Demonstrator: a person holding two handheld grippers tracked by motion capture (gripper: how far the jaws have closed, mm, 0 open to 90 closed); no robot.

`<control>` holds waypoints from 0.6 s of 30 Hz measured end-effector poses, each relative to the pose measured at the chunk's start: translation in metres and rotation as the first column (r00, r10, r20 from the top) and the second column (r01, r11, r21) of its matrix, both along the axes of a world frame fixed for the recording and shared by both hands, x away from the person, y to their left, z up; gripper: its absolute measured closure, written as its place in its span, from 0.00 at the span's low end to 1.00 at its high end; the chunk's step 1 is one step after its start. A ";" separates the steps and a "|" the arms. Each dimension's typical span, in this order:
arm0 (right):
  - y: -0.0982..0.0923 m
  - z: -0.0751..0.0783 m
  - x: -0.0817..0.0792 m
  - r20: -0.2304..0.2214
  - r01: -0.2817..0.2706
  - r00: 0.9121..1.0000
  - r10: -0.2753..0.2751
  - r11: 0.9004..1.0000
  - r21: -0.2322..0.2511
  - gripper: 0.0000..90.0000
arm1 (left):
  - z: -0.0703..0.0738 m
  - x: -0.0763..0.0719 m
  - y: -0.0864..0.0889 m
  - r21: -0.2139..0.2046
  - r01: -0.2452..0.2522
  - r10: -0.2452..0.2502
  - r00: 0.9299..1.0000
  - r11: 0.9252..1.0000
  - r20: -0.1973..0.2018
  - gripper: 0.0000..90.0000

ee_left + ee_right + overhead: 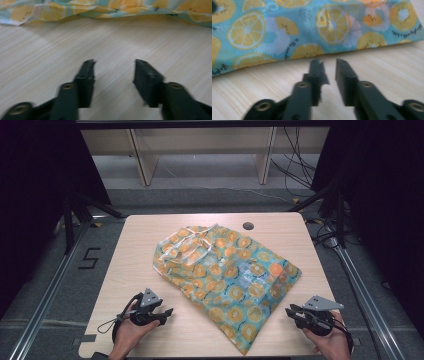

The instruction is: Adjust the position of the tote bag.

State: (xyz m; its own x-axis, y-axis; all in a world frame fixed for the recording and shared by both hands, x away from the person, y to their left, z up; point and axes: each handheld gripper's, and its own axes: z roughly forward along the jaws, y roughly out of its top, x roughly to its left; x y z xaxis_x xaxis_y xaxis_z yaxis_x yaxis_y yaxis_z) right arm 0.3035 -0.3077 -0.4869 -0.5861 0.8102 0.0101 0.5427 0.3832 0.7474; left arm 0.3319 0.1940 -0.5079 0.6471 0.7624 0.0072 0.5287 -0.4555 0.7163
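A fruit-print cloth bag (227,280) lies flat and a little rumpled in the middle of the pale wooden table (140,255), its long axis running on a diagonal from the far left, where the handles and open mouth are bunched, to the near right, where one corner reaches almost to the table's near edge. The left gripper (167,312) rests low on the near-left part of the table, pointing toward the bag's left side; in the left gripper view (113,68) its jaws stand apart with bare wood between them and the bag's hem well ahead. The right gripper (289,311) sits at the near right, aimed at the bag's long right-hand edge (in the right gripper view (329,67) the printed cloth (312,30) lies just beyond the tips), and its jaws are drawn close together with a narrow gap left, nothing pinched. Open tabletop runs along the left side and the far edge, where a small dark round hole (248,226) sits clear of the bag.
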 end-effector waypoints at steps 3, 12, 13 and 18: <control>0.000 0.002 -0.002 0.017 -0.004 1.000 0.004 1.000 -0.012 0.92 | 0.003 -0.002 -0.001 0.002 0.019 -0.019 0.999 1.000 0.046 0.79; 0.007 0.002 0.008 0.072 -0.043 0.996 0.048 0.997 -0.071 0.99 | 0.020 0.017 -0.021 -0.018 0.068 -0.065 0.987 0.997 0.144 0.99; 0.009 0.002 0.009 0.060 -0.037 0.997 0.041 0.997 -0.070 0.99 | 0.023 0.021 -0.024 -0.012 0.077 -0.074 0.985 0.997 0.159 0.99; 0.014 0.000 0.017 0.065 -0.060 0.996 0.067 0.993 -0.104 1.00 | 0.035 0.045 -0.053 -0.055 0.095 -0.083 0.979 0.994 0.183 0.99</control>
State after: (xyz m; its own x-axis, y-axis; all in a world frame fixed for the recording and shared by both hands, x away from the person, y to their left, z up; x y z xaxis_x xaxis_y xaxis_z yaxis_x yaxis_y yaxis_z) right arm 0.3206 -0.2938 -0.4872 -0.6331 0.7659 -0.1121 0.4637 0.4913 0.7373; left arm 0.3772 0.1409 -0.4731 0.7050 0.7042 0.0837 0.3472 -0.4456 0.8252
